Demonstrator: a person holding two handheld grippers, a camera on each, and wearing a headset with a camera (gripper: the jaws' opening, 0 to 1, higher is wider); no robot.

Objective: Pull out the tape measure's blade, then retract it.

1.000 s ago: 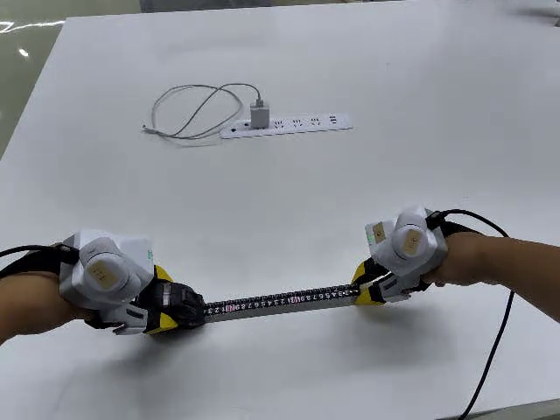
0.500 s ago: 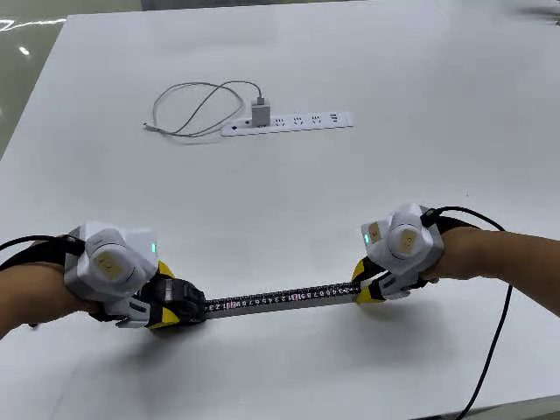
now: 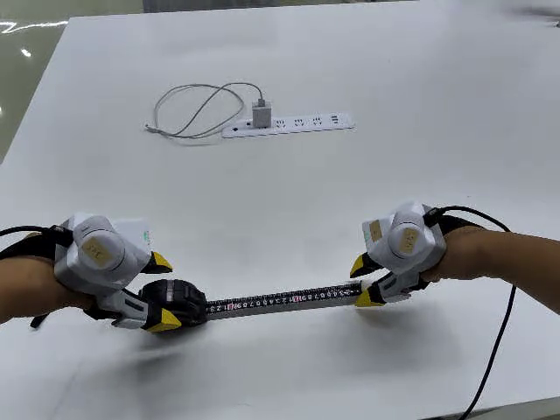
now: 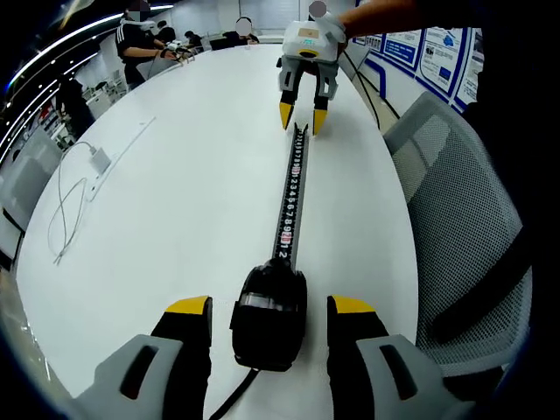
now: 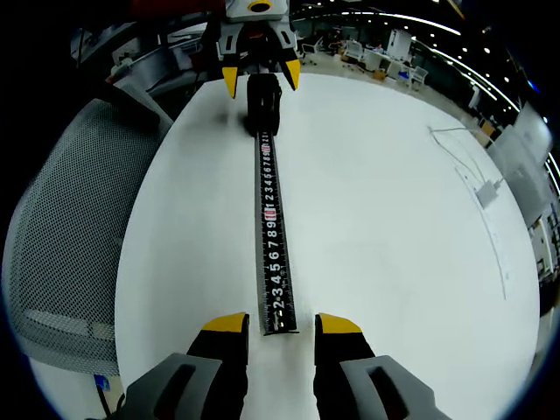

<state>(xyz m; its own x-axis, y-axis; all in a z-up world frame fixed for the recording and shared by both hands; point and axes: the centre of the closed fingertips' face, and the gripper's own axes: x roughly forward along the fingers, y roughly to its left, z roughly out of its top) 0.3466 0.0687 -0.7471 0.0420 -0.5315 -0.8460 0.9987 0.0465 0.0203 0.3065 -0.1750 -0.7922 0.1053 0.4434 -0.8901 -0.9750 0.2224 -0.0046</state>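
Table; tape measure within hand-held gripper

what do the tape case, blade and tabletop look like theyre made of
Case: black, glossy highlights, likely moulded plastic or rubber. Blade: thin flat strip with printed numerals, probably painted steel. Tabletop: smooth white, faint sheen, perhaps laminate.

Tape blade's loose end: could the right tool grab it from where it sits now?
Probably yes. The right tool is open, and the blade end lies between its jaws with nothing blocking; closing should catch it.
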